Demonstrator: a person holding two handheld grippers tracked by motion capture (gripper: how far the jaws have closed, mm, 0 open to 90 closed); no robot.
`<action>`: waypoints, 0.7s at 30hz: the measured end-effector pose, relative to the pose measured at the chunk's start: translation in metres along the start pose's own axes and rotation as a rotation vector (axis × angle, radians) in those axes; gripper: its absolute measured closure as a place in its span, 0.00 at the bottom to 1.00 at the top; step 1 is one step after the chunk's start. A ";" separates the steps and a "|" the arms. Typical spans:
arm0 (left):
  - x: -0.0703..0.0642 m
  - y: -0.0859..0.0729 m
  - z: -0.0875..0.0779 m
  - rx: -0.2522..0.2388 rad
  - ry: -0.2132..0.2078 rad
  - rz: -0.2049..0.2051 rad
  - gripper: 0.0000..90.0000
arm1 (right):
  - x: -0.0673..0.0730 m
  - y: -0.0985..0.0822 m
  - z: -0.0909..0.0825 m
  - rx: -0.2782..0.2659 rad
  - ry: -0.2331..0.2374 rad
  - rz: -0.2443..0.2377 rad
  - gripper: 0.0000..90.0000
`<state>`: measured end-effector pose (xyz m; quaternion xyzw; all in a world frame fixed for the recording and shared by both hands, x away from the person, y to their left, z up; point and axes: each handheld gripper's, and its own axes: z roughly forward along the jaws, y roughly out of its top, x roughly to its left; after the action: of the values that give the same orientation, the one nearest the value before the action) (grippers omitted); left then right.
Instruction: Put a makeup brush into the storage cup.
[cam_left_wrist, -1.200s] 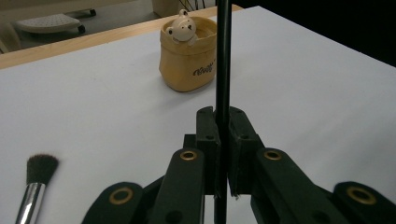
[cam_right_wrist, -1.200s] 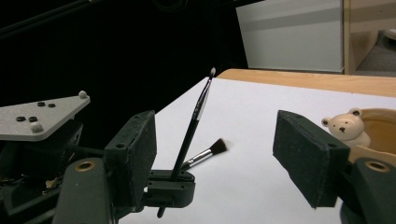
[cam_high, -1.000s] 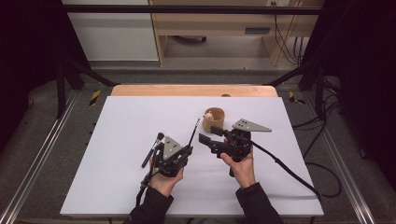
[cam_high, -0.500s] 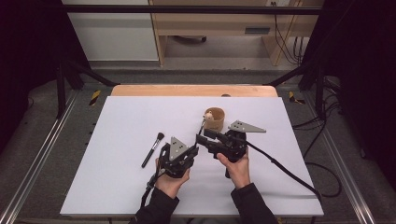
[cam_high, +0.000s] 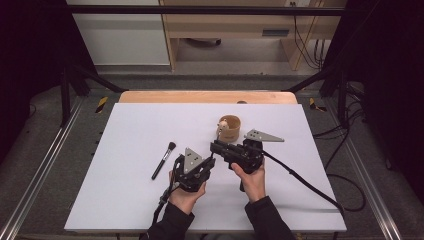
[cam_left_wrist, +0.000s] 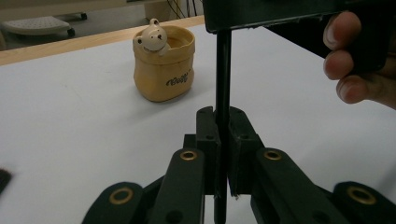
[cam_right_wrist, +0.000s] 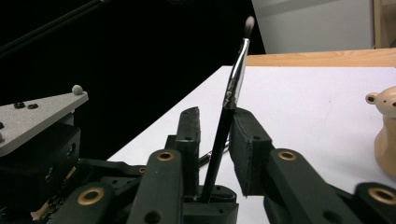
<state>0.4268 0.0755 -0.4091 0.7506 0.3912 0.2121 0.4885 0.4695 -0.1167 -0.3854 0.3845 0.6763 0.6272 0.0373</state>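
A thin black brush (cam_left_wrist: 222, 70) with a silver ferrule and small pale tip (cam_right_wrist: 236, 79) stands upright, and my left gripper (cam_left_wrist: 222, 121) is shut on its handle. In the high view the left gripper (cam_high: 210, 161) points toward the right gripper (cam_high: 216, 148), their tips almost meeting. My right gripper (cam_right_wrist: 215, 114) has the same brush between its jaws. They have just been closing, and a narrow gap still shows on each side of the handle. A tan cup with a bear figure (cam_high: 229, 128) stands just behind the grippers.
A second, thicker brush (cam_high: 164, 160) lies flat on the white table top (cam_high: 130, 130), left of the left gripper. The table's wooden far edge (cam_high: 200, 96) runs behind the cup. A cable (cam_high: 305, 182) trails right from the right gripper.
The two grippers have drawn slightly closer together in front of the cup. The thicker brush on the table now lies clear of the left gripper.
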 end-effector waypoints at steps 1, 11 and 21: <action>0.000 0.000 0.000 0.000 -0.001 0.001 0.94 | 0.000 0.000 0.000 -0.003 0.004 0.002 0.84; -0.003 0.001 -0.002 0.001 -0.021 0.005 0.94 | 0.002 0.001 -0.002 -0.001 0.030 0.005 0.94; -0.005 0.006 -0.008 -0.011 -0.053 0.056 0.78 | 0.003 0.005 -0.008 -0.004 0.033 -0.018 0.95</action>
<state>0.4204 0.0753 -0.3998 0.7638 0.3559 0.2078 0.4968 0.4655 -0.1220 -0.3785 0.3680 0.6787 0.6347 0.0325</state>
